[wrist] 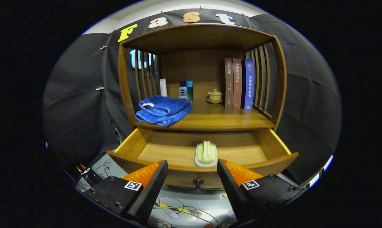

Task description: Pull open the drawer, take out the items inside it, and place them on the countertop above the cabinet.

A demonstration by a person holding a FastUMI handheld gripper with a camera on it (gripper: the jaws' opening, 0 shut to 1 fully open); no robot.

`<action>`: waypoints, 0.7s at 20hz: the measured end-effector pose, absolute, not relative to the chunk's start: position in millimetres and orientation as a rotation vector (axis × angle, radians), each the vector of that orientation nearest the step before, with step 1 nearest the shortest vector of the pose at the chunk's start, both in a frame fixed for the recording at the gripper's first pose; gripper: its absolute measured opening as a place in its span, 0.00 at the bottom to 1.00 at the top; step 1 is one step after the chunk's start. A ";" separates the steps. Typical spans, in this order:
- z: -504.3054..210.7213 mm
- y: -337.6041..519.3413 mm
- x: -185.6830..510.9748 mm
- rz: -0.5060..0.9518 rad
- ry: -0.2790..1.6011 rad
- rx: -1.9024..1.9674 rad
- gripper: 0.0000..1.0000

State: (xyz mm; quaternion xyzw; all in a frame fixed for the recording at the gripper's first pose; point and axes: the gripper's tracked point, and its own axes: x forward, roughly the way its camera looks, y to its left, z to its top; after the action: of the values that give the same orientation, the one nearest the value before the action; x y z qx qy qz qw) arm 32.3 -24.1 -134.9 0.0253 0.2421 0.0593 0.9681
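Observation:
The wooden drawer [275,148] stands pulled out below the cabinet's countertop [216,122]. Inside it, near the front wall, lies a pale green soap-like item on a white pad [206,153]. My gripper [192,167] is open, its fingers spread wide in front of the drawer with nothing between them. The drawer's small knob [197,183] sits between the fingertips [161,169], just ahead of them. A folded blue towel [163,110] rests on the countertop's left part.
On the countertop's back stand a white tube [163,87], two small bottles [186,90], a lidded teacup on a saucer [215,96] and three upright books [240,84]. Slatted side walls enclose the shelf. Cables [178,205] lie on the floor below.

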 end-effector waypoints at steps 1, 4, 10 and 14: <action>-137.7 -21.5 44.5 0.127 0.538 0.068 0.98; -161.9 -22.2 90.0 0.118 0.708 0.142 0.99; -230.7 -39.9 146.2 0.055 0.957 0.086 0.98; -257.7 -52.9 166.1 -0.005 1.013 0.076 0.97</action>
State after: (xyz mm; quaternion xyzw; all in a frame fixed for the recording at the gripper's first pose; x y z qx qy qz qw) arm 166.1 -52.9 -257.7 0.0366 0.4851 -0.0026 0.8737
